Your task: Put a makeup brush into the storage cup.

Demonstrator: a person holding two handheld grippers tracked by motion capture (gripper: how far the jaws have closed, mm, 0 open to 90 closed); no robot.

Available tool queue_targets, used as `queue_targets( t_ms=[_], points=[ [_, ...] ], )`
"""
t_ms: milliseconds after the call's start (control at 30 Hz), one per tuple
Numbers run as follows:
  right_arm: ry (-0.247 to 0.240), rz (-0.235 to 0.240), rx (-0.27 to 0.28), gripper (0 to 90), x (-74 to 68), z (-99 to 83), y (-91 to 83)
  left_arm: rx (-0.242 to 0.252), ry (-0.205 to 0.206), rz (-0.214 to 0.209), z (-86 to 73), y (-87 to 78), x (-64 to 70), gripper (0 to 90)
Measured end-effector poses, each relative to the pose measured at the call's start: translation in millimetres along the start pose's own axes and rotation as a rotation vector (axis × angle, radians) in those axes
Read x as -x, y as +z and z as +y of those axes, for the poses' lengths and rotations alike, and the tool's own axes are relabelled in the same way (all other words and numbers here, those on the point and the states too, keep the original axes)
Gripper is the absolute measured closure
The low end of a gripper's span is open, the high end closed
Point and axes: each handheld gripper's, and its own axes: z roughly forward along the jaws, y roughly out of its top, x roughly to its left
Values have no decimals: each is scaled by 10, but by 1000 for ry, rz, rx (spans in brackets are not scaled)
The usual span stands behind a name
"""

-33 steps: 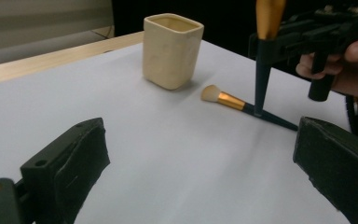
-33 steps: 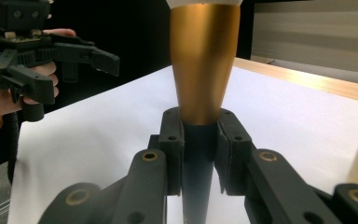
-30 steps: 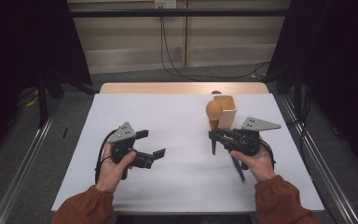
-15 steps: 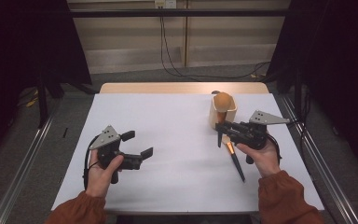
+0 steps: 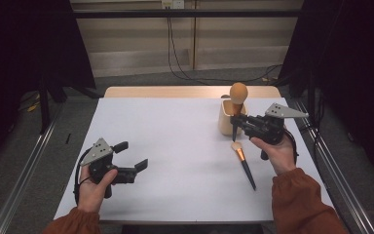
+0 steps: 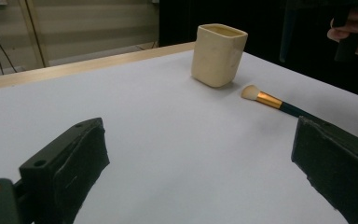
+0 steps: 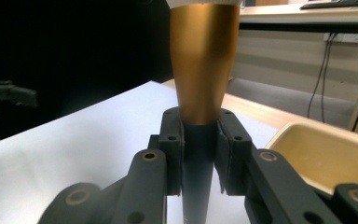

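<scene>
Fingers of my left gripper [image 5: 131, 157] stand spread and empty, low over the white tabletop [image 5: 175, 141], so I leave them parked. To their right a slim gold-banded makeup brush [image 5: 242, 163] lies flat just beside the cream square ceramic cup [image 5: 228, 119]. My right gripper [image 5: 235, 123] pinches the dark handle of a big round orange-headed brush [image 5: 238, 95], upright above the cup. I judge it best to centre the handle tip over the opening, lower straight, then release.

No lettering, label or number can be read anywhere (the distant wall fittings look too blurred).
</scene>
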Motion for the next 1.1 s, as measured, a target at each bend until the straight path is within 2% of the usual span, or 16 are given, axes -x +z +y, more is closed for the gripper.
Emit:
queue_targets(
  t_ms=[200, 567, 667, 733, 800, 833, 900, 1100],
  points=[
    [-3, -35, 11, 748, 84, 118, 32, -7, -2, 15, -87, -84, -52, 28],
    [-8, -95, 25, 748, 242, 308, 100, 31, 8, 74, -251, -218, -108, 27],
    [4, -118, 35, 748, 318, 358, 120, 48, 9, 62, -302, -243, -158, 28],
    [7, -133, 36, 748, 365, 384, 136, 42, 17, 80, -322, -256, -168, 30],
    [3, -146, 35, 748, 398, 406, 169, 48, 3, 90, -341, -273, -185, 30],
    [-1, -151, 34, 748, 409, 414, 190, 55, -11, 90, -348, -275, -184, 29],
    [-2, -159, 31, 748, 422, 431, 226, 50, 2, 91, -359, -289, -168, 28],
    [-5, -180, 41, 748, 472, 460, 324, 57, 1, 80, -364, -309, -149, 25]
  ],
)
